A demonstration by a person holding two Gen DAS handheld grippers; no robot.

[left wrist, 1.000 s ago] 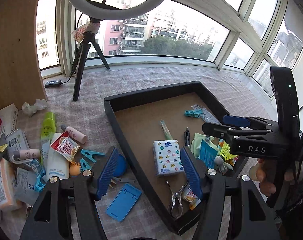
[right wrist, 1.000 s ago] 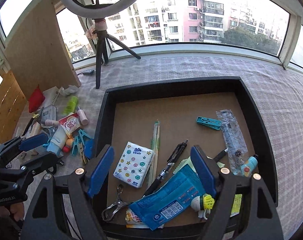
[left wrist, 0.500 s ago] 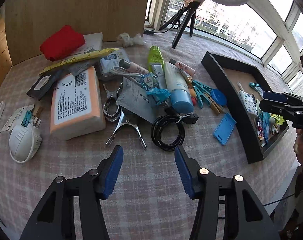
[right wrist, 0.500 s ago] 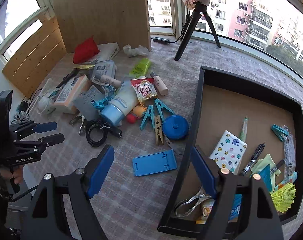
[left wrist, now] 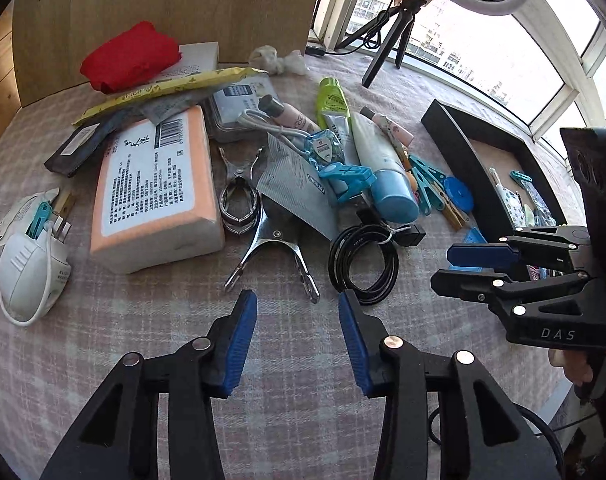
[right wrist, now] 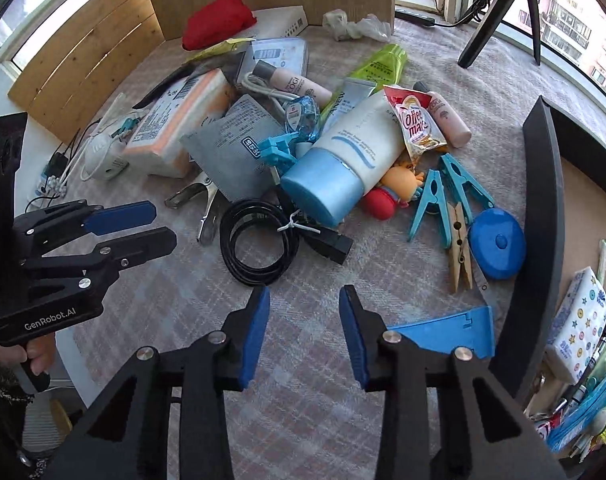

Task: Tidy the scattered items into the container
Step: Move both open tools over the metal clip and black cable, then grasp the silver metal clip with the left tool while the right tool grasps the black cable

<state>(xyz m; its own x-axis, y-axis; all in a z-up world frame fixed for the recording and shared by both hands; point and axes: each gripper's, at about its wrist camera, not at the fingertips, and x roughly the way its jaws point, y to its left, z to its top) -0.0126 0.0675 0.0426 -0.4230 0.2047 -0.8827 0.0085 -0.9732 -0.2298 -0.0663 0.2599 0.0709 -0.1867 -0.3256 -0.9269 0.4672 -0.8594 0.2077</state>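
Note:
Scattered items lie on the checked cloth: a coiled black cable [left wrist: 363, 260] [right wrist: 259, 240], a metal clamp [left wrist: 271, 244], an orange tissue pack [left wrist: 155, 184] and a blue-capped white tube [right wrist: 343, 172]. The black tray [left wrist: 463, 152] [right wrist: 543, 200] sits to the right and holds several items. My left gripper [left wrist: 297, 304] [right wrist: 163, 224] hovers just in front of the clamp, its jaws closing with nothing between them. My right gripper [right wrist: 303, 300] [left wrist: 443, 266] hangs in front of the cable coil, jaws closing too and empty.
A blue tape measure [right wrist: 497, 242], clothes pegs [right wrist: 435, 204] and a blue phone stand [right wrist: 443, 332] lie beside the tray wall. A wooden board [left wrist: 163, 8] stands behind the pile. A ring-light tripod [left wrist: 387, 44] stands at the back. A hand [right wrist: 39, 360] grips the left tool.
Both grippers have swung from above the tray over to the scattered pile and come lower. Both pairs of jaws have narrowed.

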